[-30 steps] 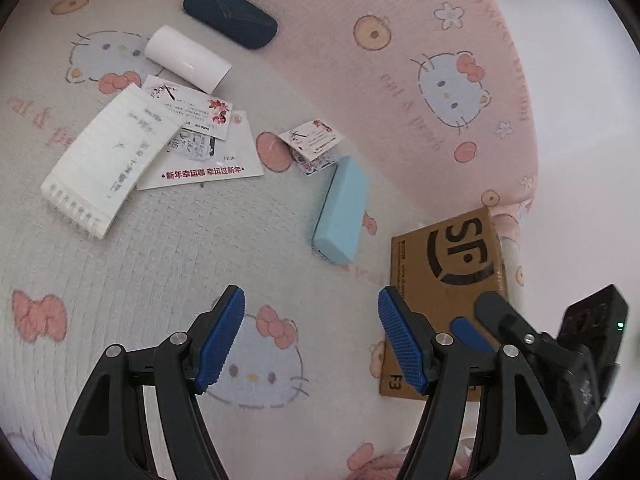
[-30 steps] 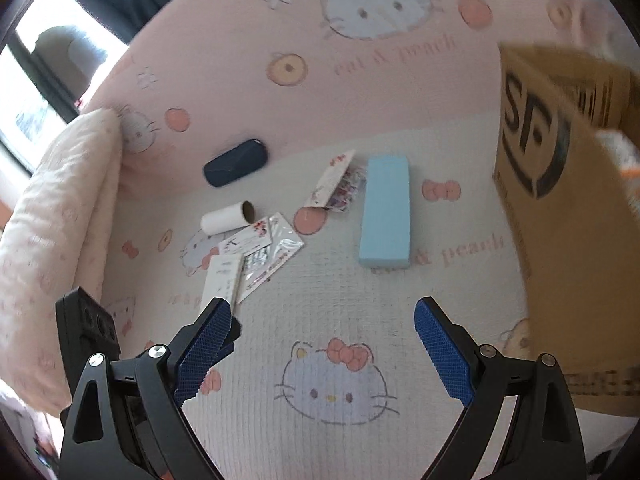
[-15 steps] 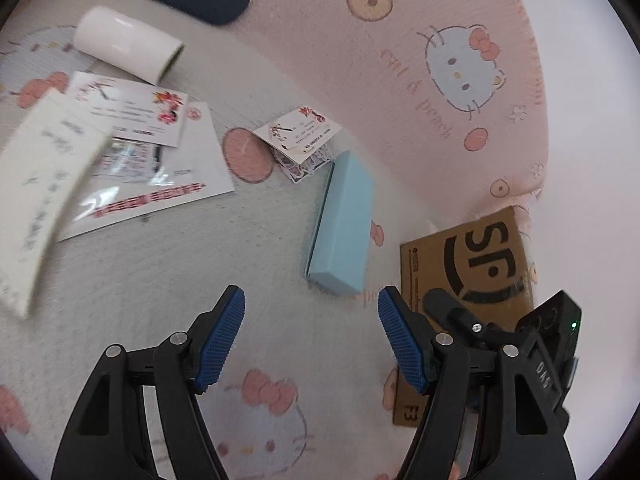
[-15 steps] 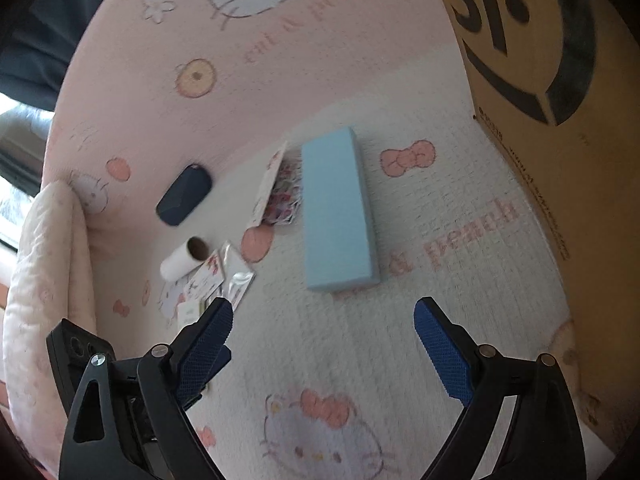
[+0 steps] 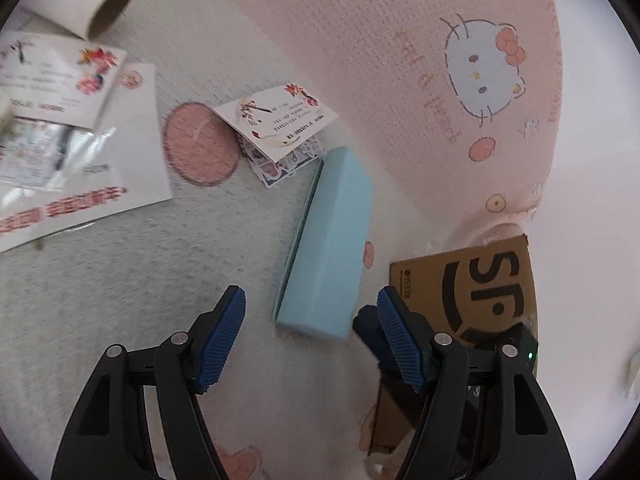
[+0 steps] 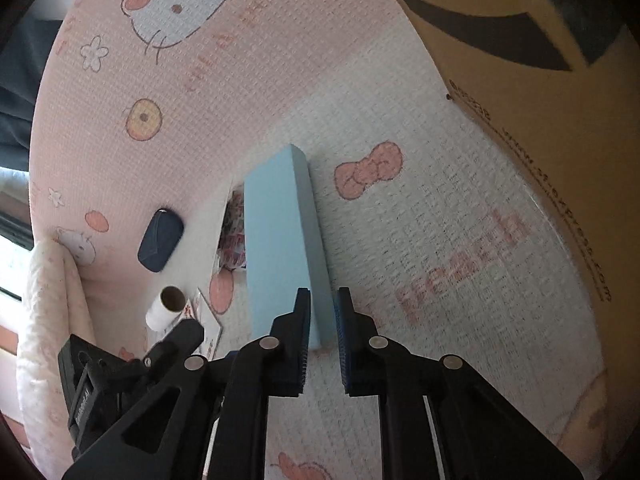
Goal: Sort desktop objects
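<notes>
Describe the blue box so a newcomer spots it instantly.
Find the brown cardboard box with black lettering on the pink cartoon-cat mat. Beside it lies a long pale blue box, its far end next to a pack of stickers. It is the only plain, unprinted solid block there.

Surface: pink/white waffle-knit cat-print blanket [image 5: 420, 92] w/ bows, peaches, lettering | Far edge: blanket rises into pink raised fold | Left, right-wrist view: pale quilted cushion [image 6: 48, 320]; bright window [image 6: 12, 264] behind, daylight | Right, left-wrist view: plain white area [image 5: 592, 184], washed out
</notes>
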The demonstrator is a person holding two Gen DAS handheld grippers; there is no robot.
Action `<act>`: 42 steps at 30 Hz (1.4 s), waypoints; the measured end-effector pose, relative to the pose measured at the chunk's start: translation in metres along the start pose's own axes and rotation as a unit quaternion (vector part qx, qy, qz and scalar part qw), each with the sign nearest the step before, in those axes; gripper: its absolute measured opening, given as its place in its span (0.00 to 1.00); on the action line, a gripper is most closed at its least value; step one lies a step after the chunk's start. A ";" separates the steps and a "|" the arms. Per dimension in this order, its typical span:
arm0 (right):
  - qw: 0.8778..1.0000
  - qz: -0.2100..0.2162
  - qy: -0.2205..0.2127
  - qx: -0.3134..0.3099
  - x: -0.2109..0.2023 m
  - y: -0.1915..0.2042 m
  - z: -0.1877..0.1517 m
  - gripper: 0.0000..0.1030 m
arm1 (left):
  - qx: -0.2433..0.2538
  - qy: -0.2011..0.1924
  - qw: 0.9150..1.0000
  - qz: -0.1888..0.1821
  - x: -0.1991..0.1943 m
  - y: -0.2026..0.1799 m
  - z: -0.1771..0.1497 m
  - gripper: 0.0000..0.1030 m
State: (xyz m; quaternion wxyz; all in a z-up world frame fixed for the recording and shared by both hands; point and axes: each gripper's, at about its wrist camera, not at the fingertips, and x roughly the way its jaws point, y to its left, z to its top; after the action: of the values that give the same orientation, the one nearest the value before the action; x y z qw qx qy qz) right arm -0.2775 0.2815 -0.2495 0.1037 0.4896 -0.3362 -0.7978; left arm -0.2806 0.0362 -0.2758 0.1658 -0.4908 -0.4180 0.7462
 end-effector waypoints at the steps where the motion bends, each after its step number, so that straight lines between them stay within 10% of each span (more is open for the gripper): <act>1: 1.000 0.011 0.001 0.009 0.001 0.000 0.000 0.11 | -0.001 0.004 1.000 0.000 0.004 0.000 0.001 0.68; 5: 0.999 0.016 0.004 0.030 0.008 0.002 0.001 0.34 | 0.004 0.015 1.000 0.004 0.018 -0.002 0.001 0.56; 15: 0.997 0.031 -0.007 0.064 0.015 0.008 -0.009 0.31 | -0.009 0.021 1.000 0.004 0.010 0.000 -0.012 0.32; 42: 0.997 0.006 0.059 0.046 -0.039 0.048 -0.168 0.27 | 0.021 0.029 0.998 0.060 -0.112 0.048 -0.090 0.32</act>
State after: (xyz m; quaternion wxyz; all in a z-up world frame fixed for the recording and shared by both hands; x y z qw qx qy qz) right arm -0.1226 0.1916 -0.2410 0.1051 0.5381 -0.3689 -0.7505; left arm -0.1426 -0.0244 -0.2619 0.1427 -0.5327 -0.3672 0.7490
